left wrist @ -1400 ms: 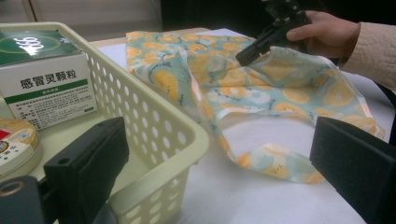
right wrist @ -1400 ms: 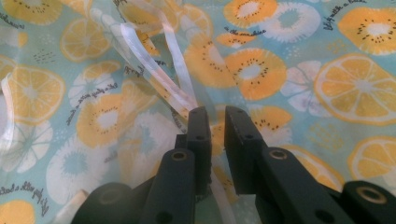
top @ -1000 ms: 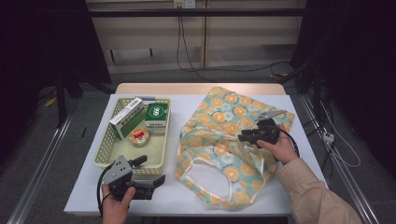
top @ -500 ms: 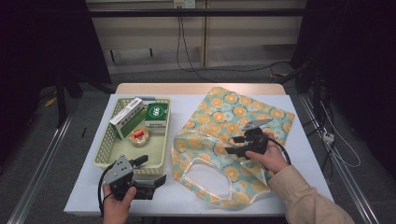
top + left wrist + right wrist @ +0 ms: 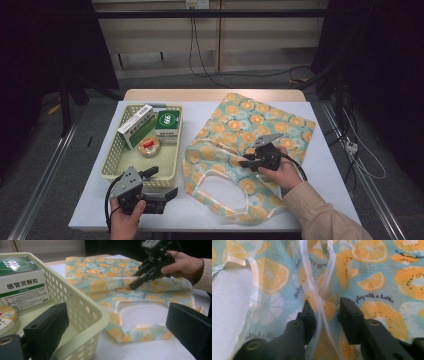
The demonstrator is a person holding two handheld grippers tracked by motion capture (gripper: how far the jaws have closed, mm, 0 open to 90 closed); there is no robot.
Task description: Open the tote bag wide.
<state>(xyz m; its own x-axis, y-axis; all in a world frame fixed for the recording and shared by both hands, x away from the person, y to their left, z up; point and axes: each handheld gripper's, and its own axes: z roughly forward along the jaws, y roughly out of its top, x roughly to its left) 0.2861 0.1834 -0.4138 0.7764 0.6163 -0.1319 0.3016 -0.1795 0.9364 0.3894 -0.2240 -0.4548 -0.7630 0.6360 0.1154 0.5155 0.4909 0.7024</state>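
Right gripper (image 5: 248, 162): we are straddling a raised fold of the orange-slice-printed teal fabric tote bag (image 5: 250, 125), jaws apart, probably to pinch its mouth open. Left gripper (image 5: 167, 192) is waiting agape beside the pale green perforated plastic basket (image 5: 112, 165), which is keeping the boxes within reach.

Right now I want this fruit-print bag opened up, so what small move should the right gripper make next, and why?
Probably close the right gripper on the bag's edge. Its jaws stand apart on either side of the thin pale hem, which runs up between them, so the grip looks lined up but not yet taken. The left gripper waits open near the basket.
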